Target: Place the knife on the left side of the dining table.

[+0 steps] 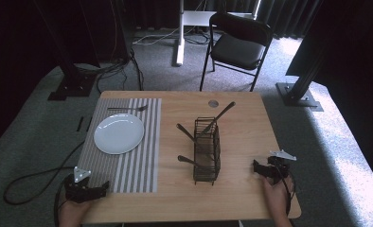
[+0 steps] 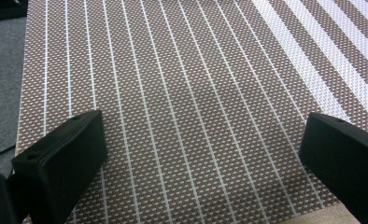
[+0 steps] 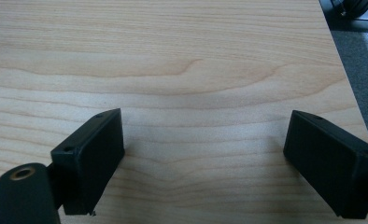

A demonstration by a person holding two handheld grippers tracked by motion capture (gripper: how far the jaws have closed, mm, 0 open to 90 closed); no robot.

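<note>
Placemat (image 2: 196, 93) beneath left hand-held gripper (image 2: 205, 158)

One overhead camera, two low gripper cameras
High view looks down on the table (image 1: 241, 123); left gripper view skims the placemat (image 2: 182, 93), right gripper view bare wood

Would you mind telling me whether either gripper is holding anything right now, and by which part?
Nothing is held. The left gripper stands open over the striped placemat, and the right gripper stands open over bare table.

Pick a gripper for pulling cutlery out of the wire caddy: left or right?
Right, probably. The right gripper sits open on bare table beside the caddy, nothing between them. The left gripper, also open, rests on the placemat's near edge, farther from the caddy.
</note>
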